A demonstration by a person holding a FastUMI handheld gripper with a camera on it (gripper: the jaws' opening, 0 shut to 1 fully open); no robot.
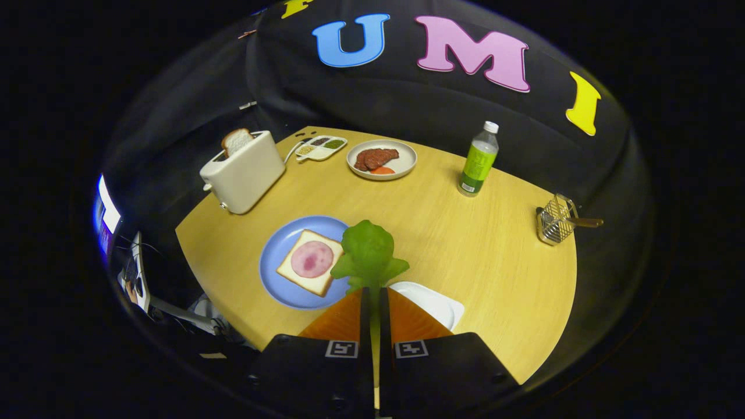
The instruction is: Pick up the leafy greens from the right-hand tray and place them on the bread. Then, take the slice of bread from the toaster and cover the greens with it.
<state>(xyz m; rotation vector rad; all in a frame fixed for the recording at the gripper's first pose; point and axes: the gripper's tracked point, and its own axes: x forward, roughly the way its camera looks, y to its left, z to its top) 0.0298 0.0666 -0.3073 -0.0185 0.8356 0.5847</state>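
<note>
The gripper point(372, 289) has its fingers clamped narrow on the leafy greens point(369, 251), lifted clear of the white tray point(433, 304) for carrying to the bread point(310, 262) left of centre.

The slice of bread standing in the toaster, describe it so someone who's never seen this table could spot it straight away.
Start at the round wooden table and find the cream box-shaped toaster on its far side, beyond the blue plate. The white slice of bread stands upright in its slot. The other slice lies flat under pink ham.
</note>
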